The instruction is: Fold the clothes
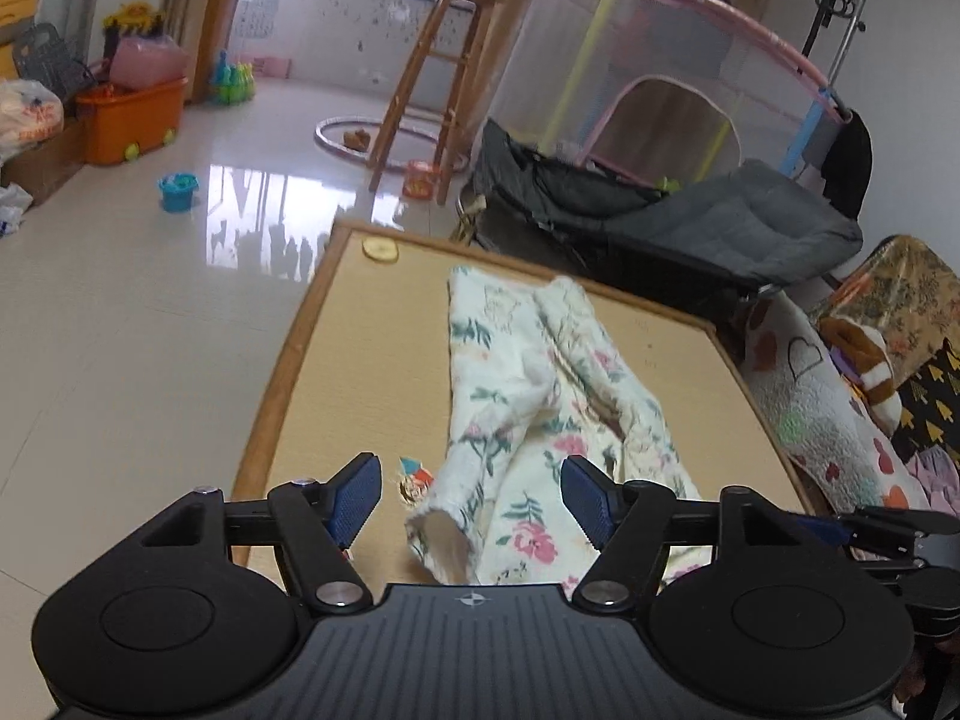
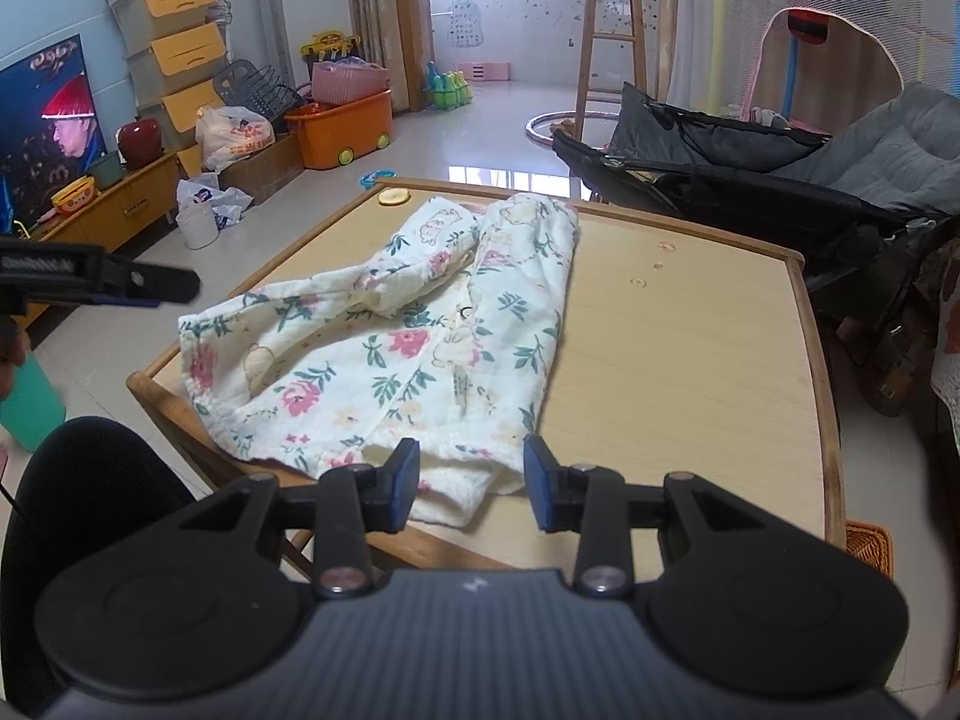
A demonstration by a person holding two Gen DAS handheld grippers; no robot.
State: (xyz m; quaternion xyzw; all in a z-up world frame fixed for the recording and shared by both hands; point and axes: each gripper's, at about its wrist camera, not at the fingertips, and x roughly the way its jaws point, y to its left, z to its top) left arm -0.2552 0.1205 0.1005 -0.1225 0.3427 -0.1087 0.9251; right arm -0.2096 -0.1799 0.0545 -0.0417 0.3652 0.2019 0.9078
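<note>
Lying lengthwise away across table [image 2: 690, 348], floral garment [image 2: 384, 348]; both grippers' fingers apart.

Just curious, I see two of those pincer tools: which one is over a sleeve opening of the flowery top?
The left gripper: the sleeve cuff gapes open between its fingers. The right gripper is over the floral garment's flat hem corner.

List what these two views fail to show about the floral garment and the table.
- Floral garment: near hem hidden behind the right gripper in the right wrist view; underside unseen.
- Table: near edge covered by the left gripper body in the left wrist view.
- Round yellow item at the far corner: too small to identify.
- Small colourful item beside the sleeve: blurred.
</note>
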